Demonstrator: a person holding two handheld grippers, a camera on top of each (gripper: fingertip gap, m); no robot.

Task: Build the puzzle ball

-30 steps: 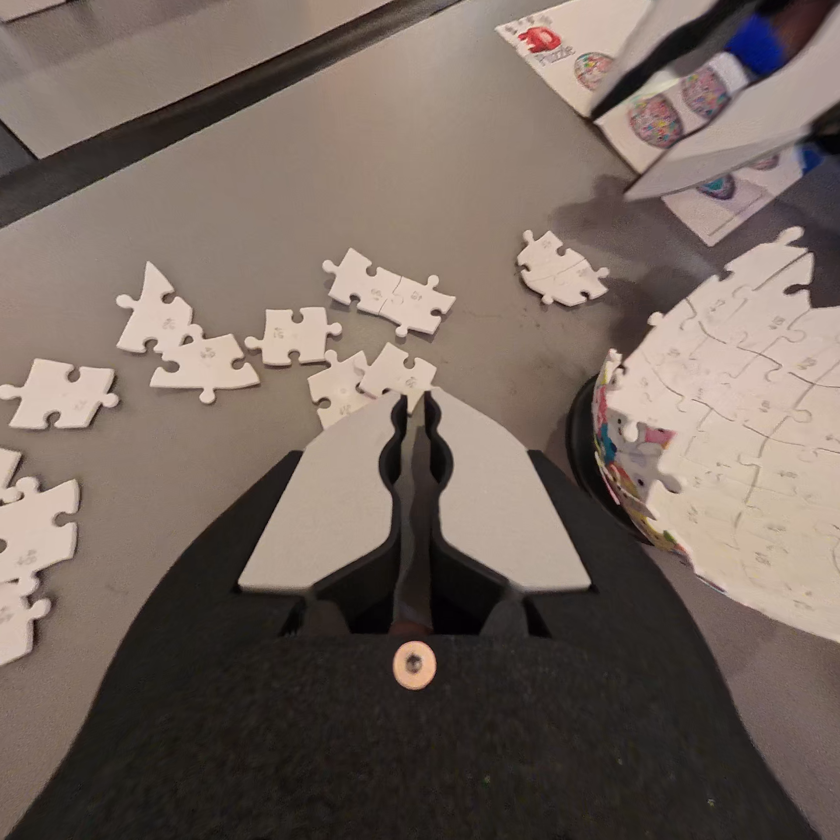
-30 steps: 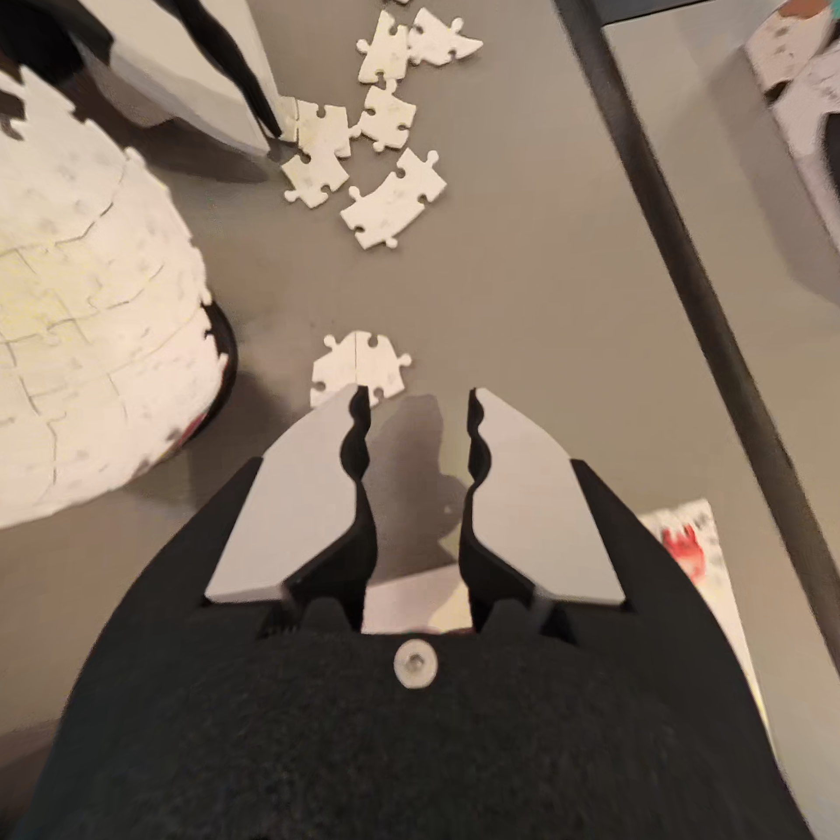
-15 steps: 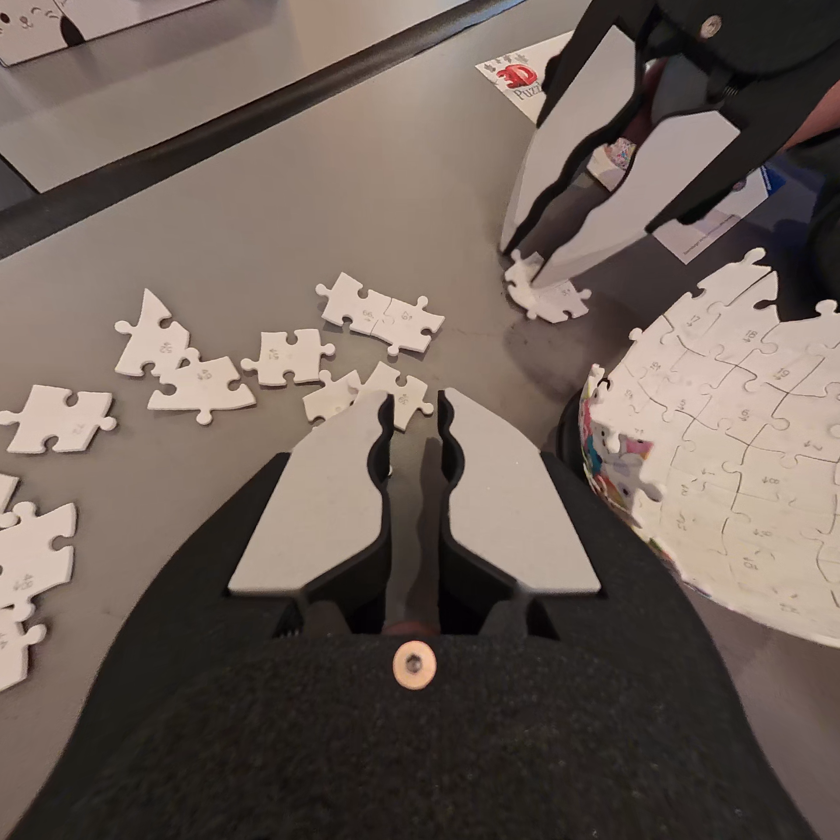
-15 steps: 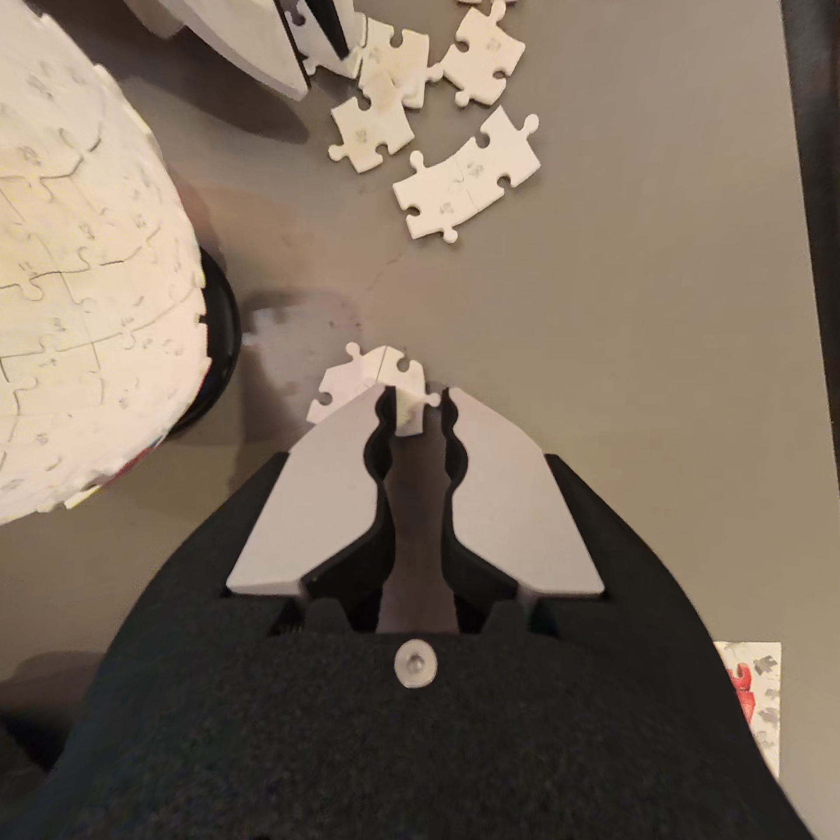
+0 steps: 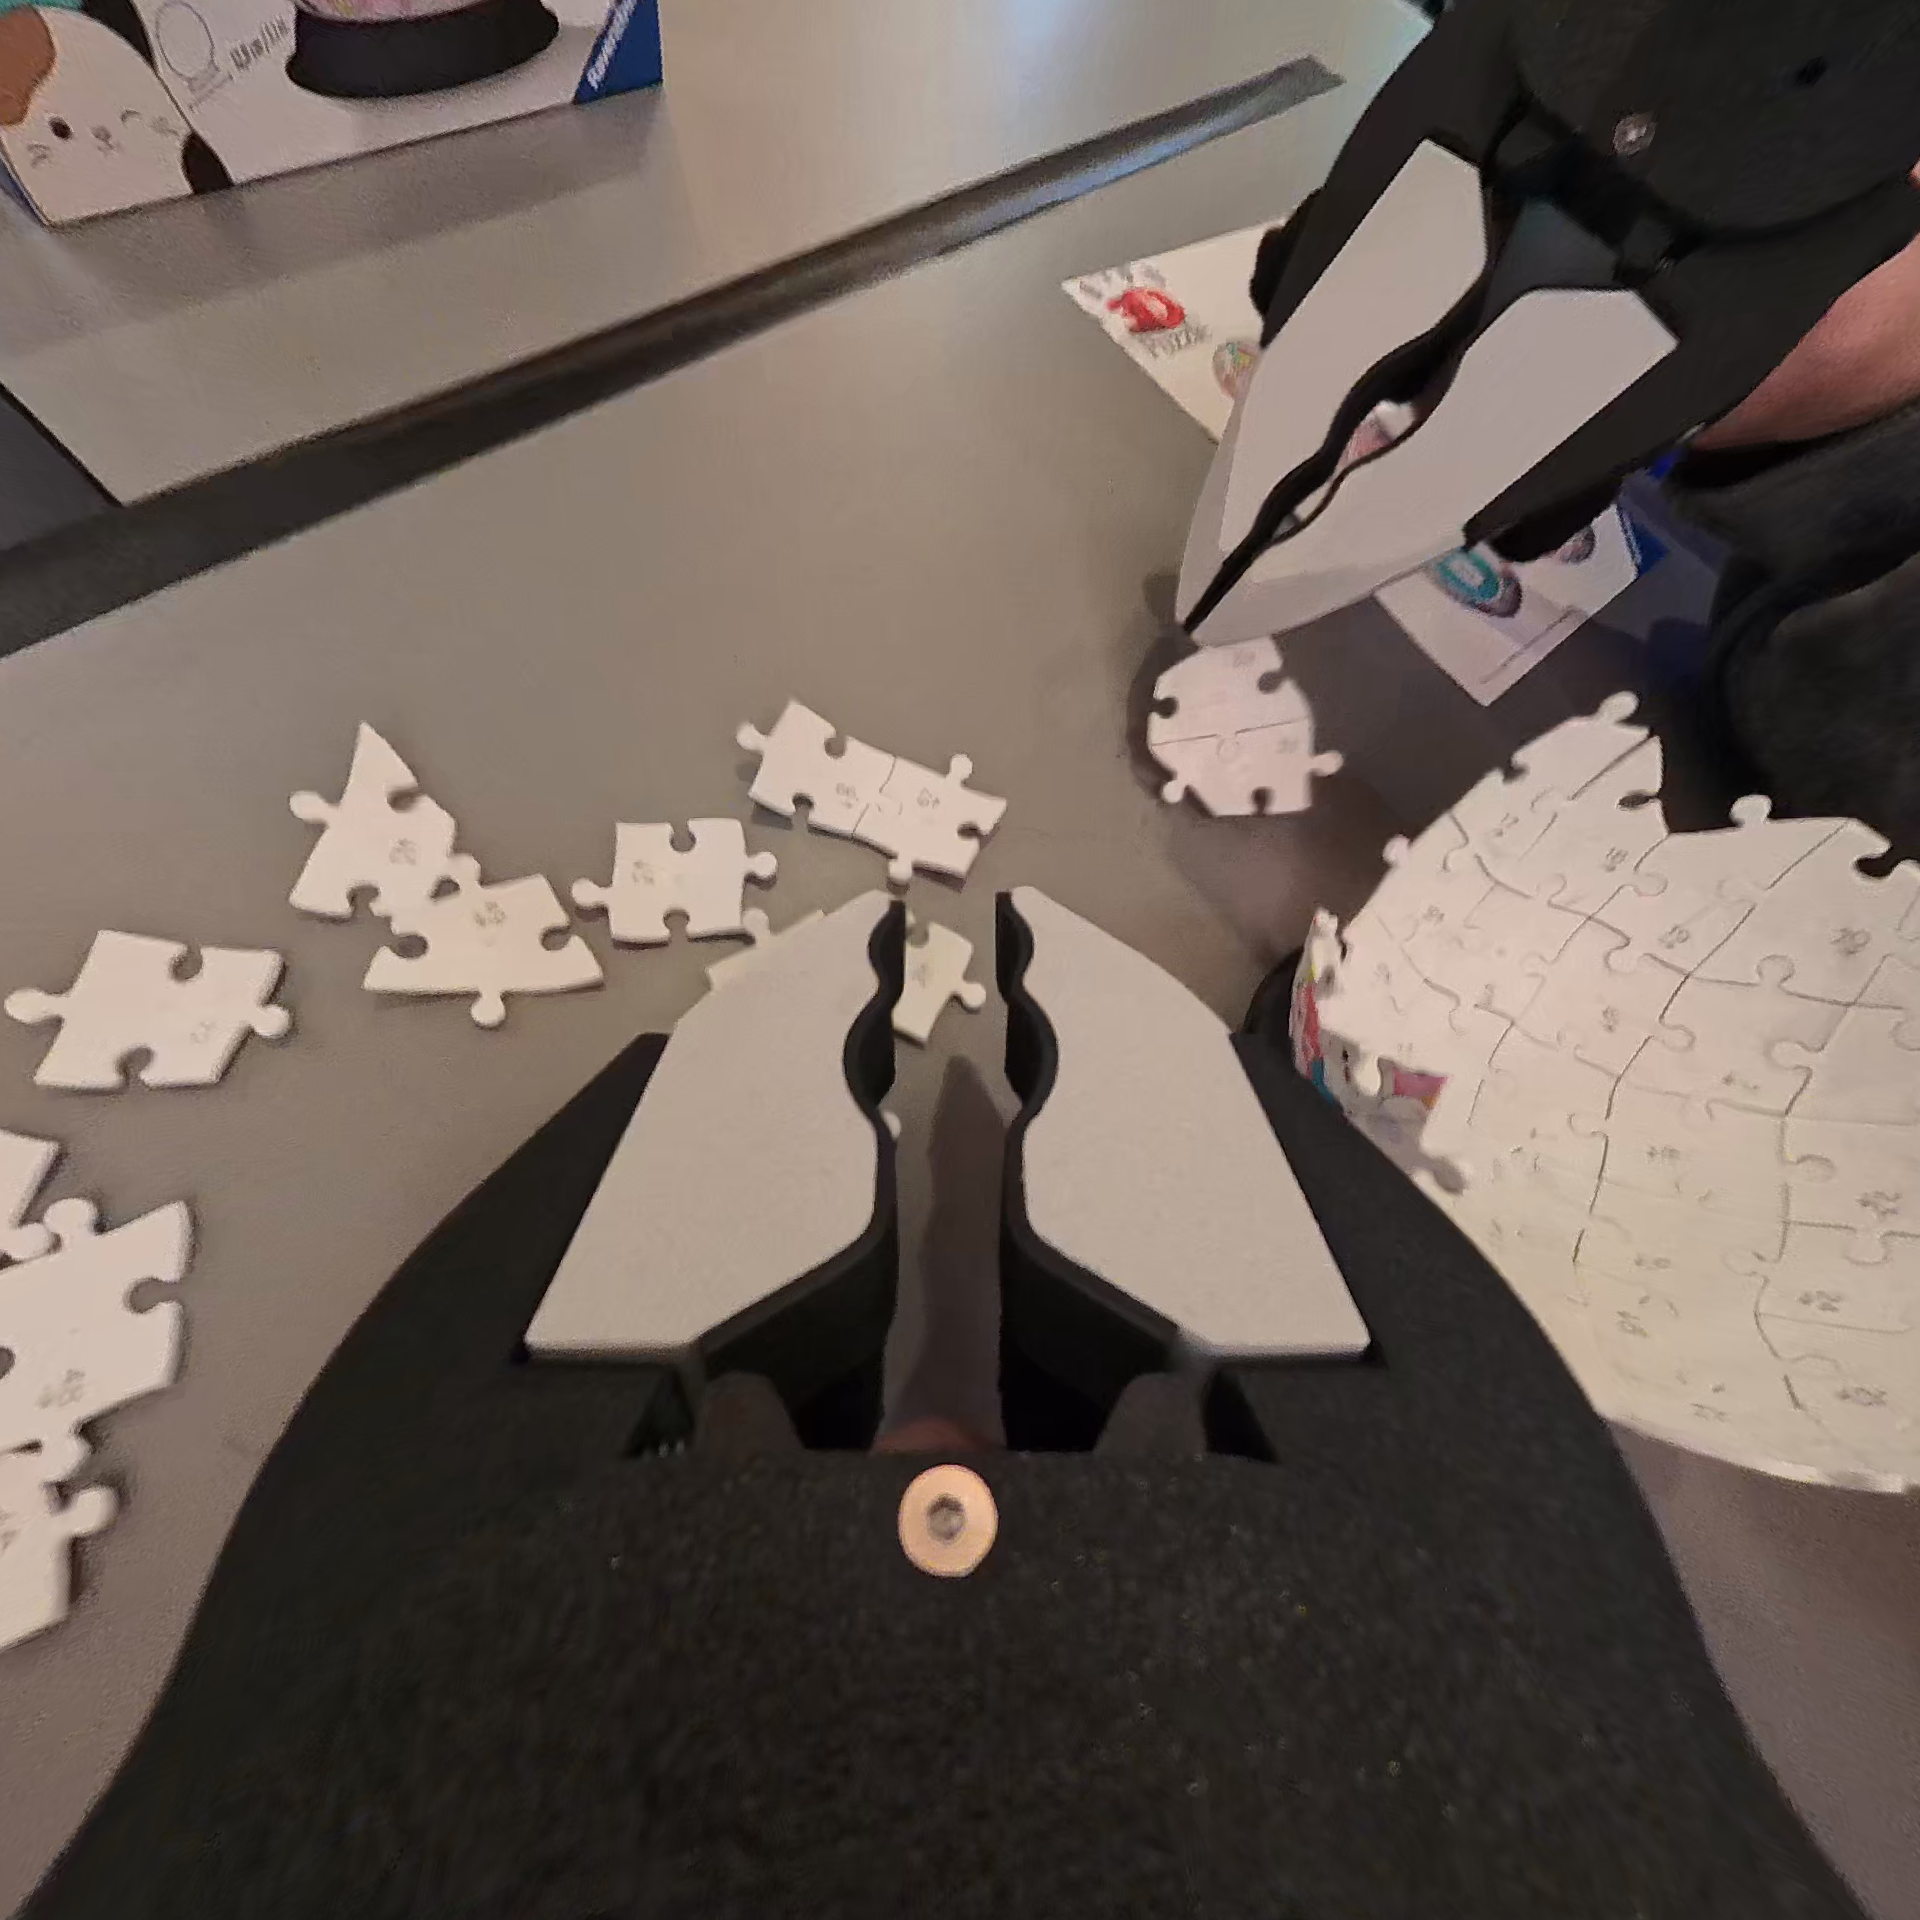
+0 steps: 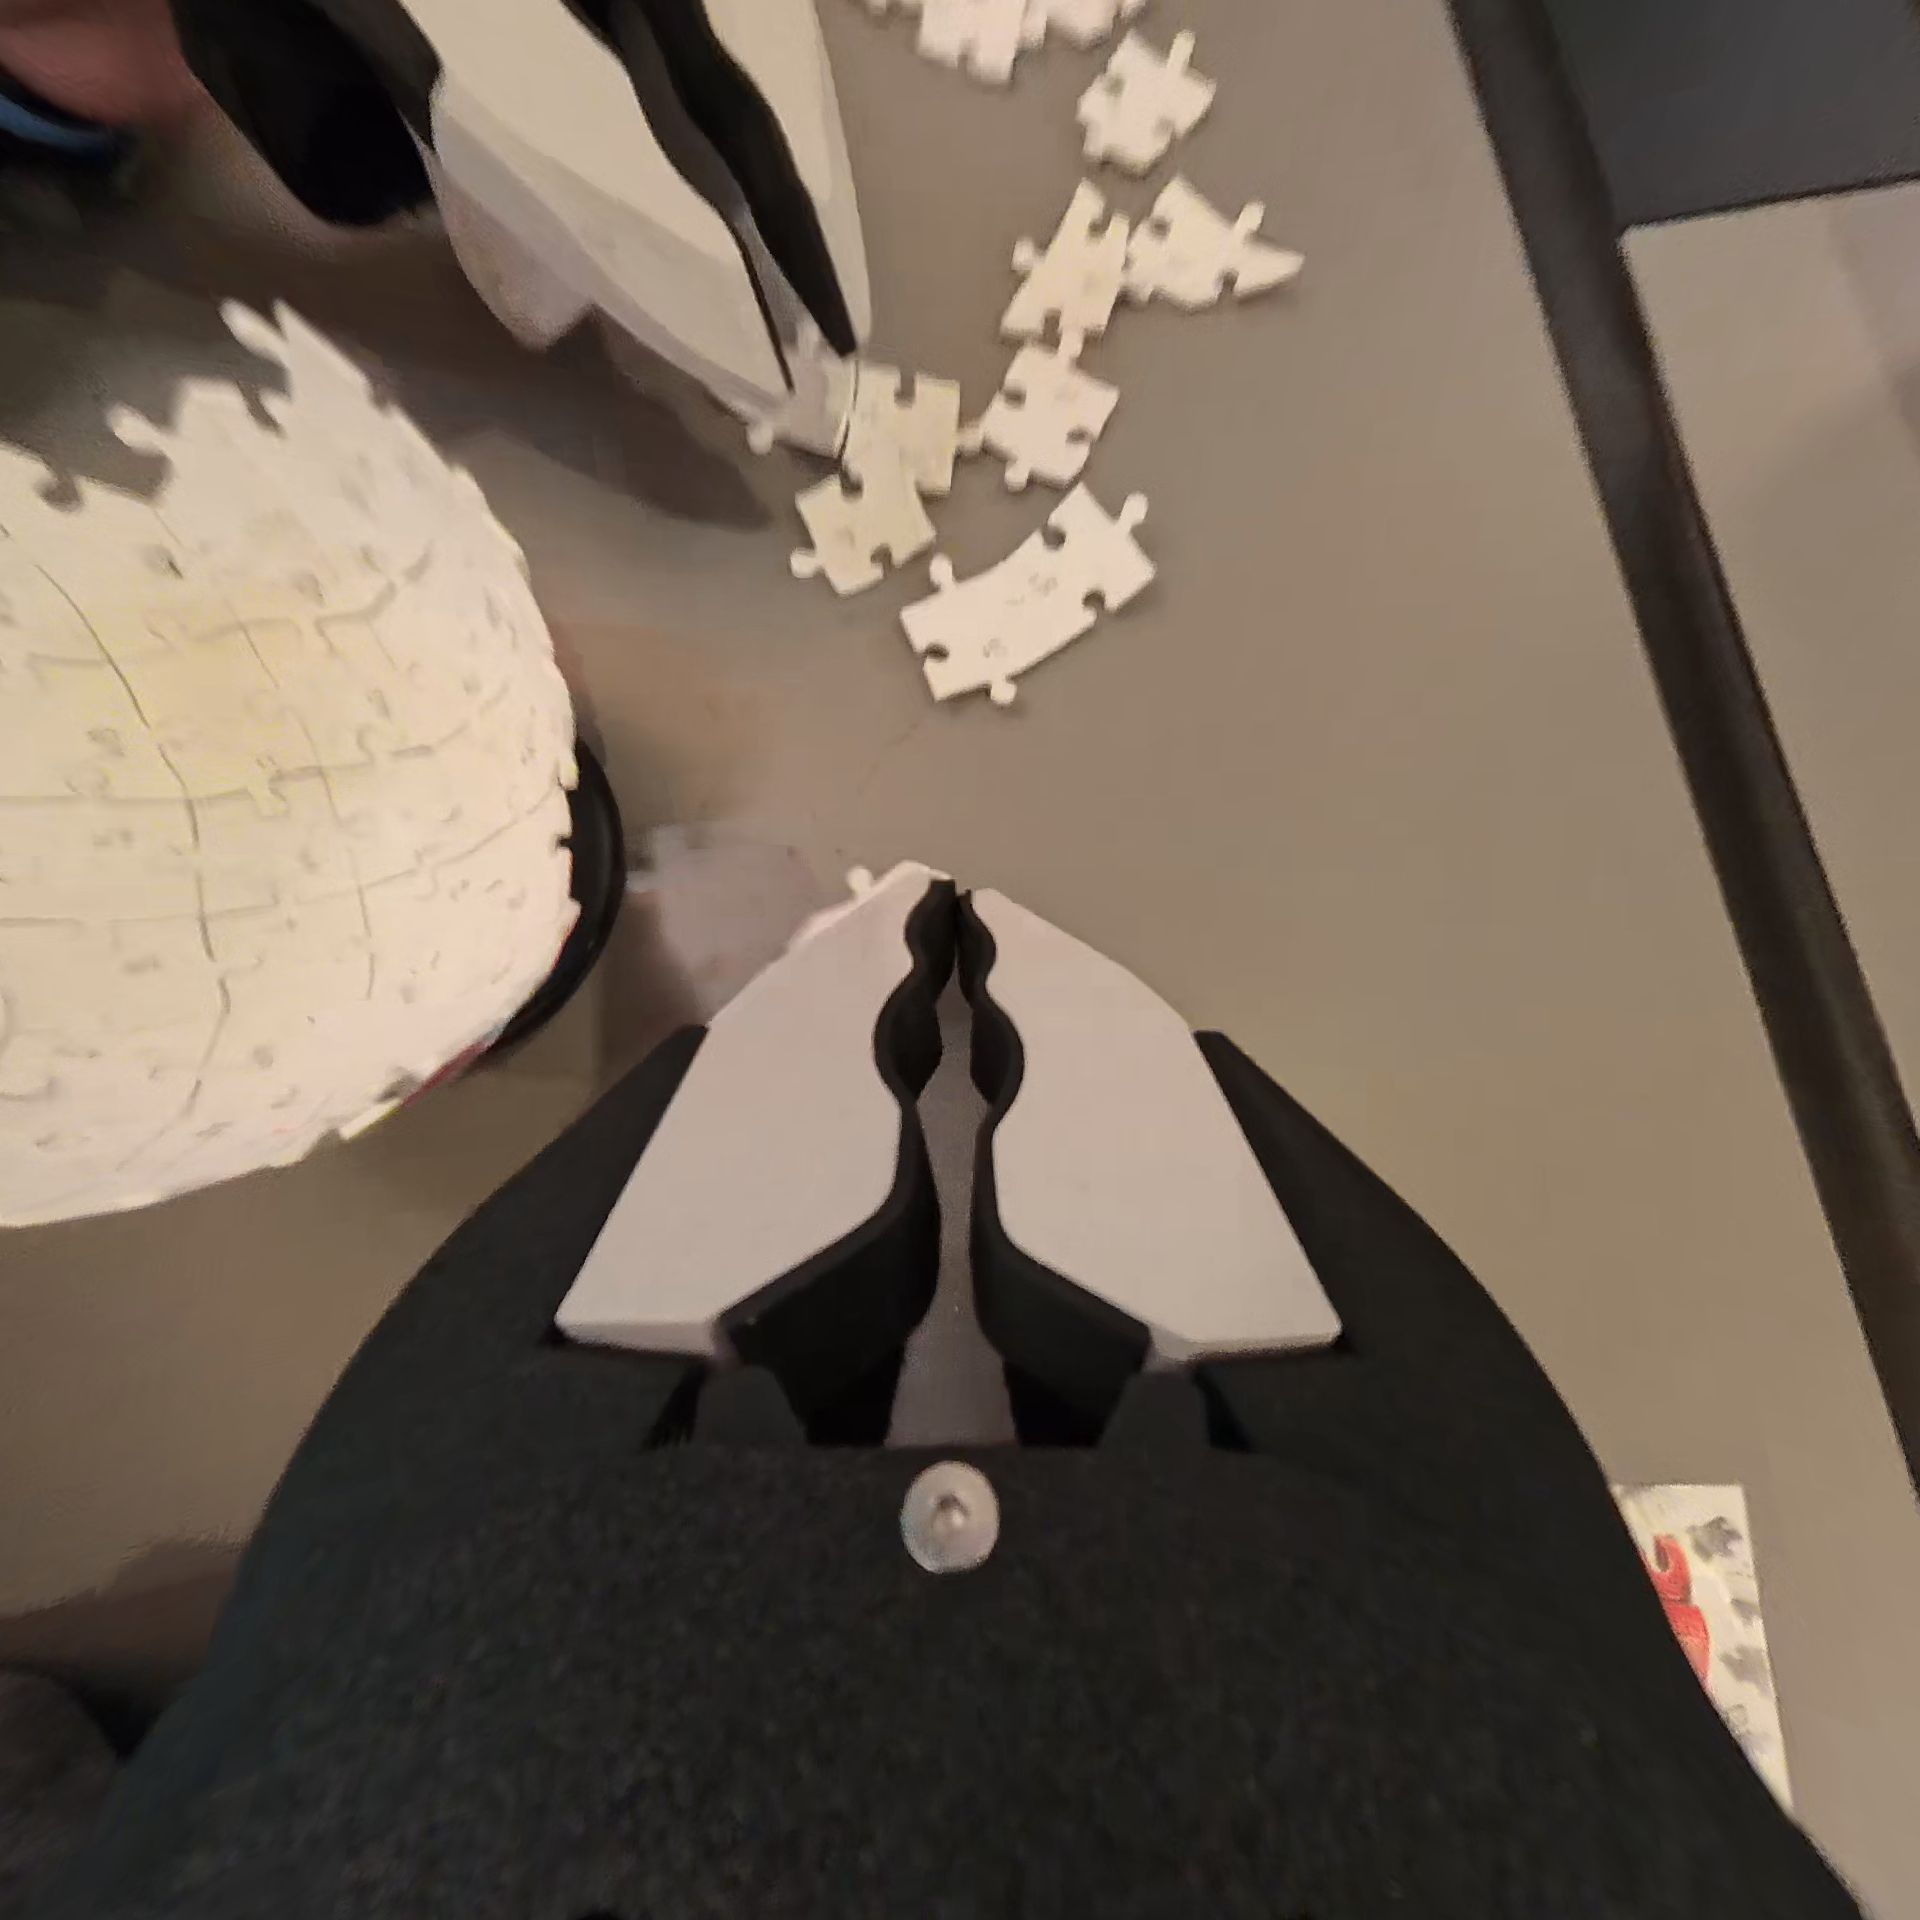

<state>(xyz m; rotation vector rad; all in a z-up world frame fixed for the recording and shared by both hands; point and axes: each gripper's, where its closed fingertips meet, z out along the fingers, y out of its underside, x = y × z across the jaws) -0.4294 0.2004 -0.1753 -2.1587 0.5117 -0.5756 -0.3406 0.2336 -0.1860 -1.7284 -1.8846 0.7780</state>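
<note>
A half-built puzzle ball [image 5: 1662,1122] sits on a black stand [image 6: 592,894] at one side of the grey tabletop [image 5: 727,540], its white, numbered inner face showing and its jagged upper rim open, with a strip of printed colour at the lower edge. Just beside it, the right gripper [image 6: 954,902] pinches the edge of a joined pair [image 5: 1231,732], fingers nearly clenched on that thin rim; the left wrist view shows the tips meeting right at the pair's far edge, the rest of it low against the tabletop. The left gripper [image 5: 945,925] hovers over the loose pieces [image 5: 416,883], fingers parted around a small piece [image 5: 935,977] but not closed on it. The risks appear plain. So shallow a bite on a flat, slick pair could let it pivot or slip out on the lift, or the seam between its two pieces could fold and part. The right gripper works close to the ball, so a wide swing might knock the shell off its stand or spring its unfinished rim. On the left, overlapping pieces could ride up together if the fingers close carelessly. A leaflet [image 5: 1164,312] lies beyond the right gripper, and a box [image 5: 312,94] rests on the next table past a dark gap.
</note>
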